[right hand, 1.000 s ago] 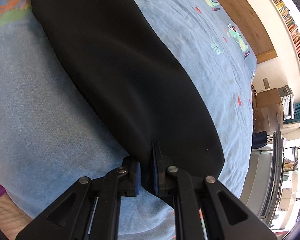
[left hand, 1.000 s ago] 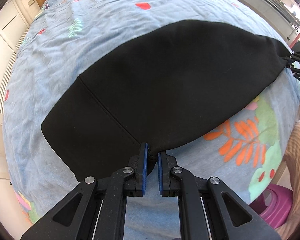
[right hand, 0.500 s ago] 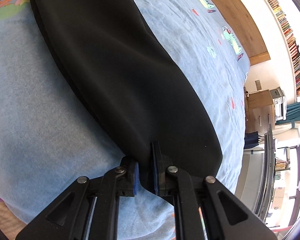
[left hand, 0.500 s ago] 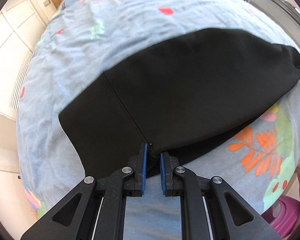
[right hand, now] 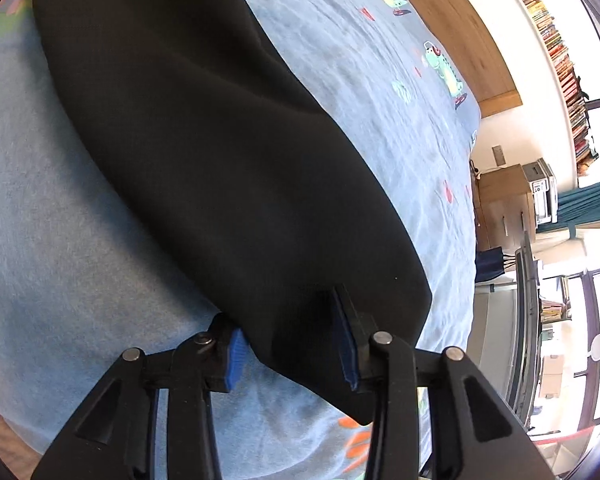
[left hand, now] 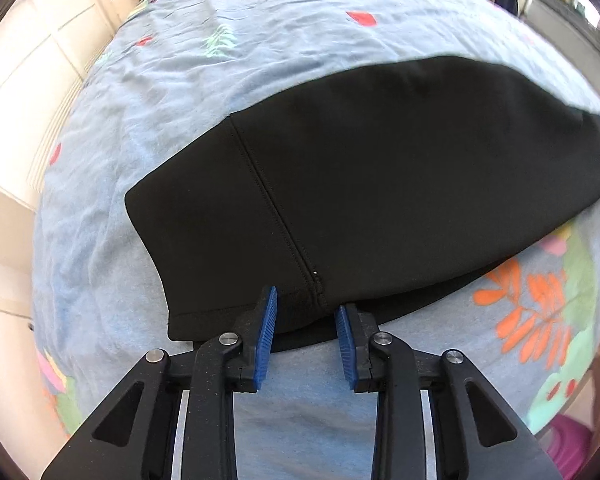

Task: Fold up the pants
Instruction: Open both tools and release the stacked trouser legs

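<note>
Black pants [left hand: 380, 184] lie folded lengthwise on a light blue patterned bedsheet [left hand: 228, 72]. A stitched seam runs across them toward the near edge. My left gripper [left hand: 306, 330] is open, its blue pads either side of the pants' near edge at the seam. In the right wrist view the pants [right hand: 220, 152] stretch away up and to the left. My right gripper [right hand: 290, 346] is open with the end of the pants lying between its fingers.
The bedsheet [right hand: 372, 80] has red, green and orange prints. White cupboards [left hand: 32, 72] stand beyond the bed's left side. A wooden headboard [right hand: 452, 20], a wooden cabinet [right hand: 504, 204] and bookshelves [right hand: 556, 40] show in the right wrist view. A pink object [left hand: 572, 444] sits low right.
Both grippers were shut on the pants' edge and have opened, letting the cloth go. The top layer has come down flat over the lower layer.
</note>
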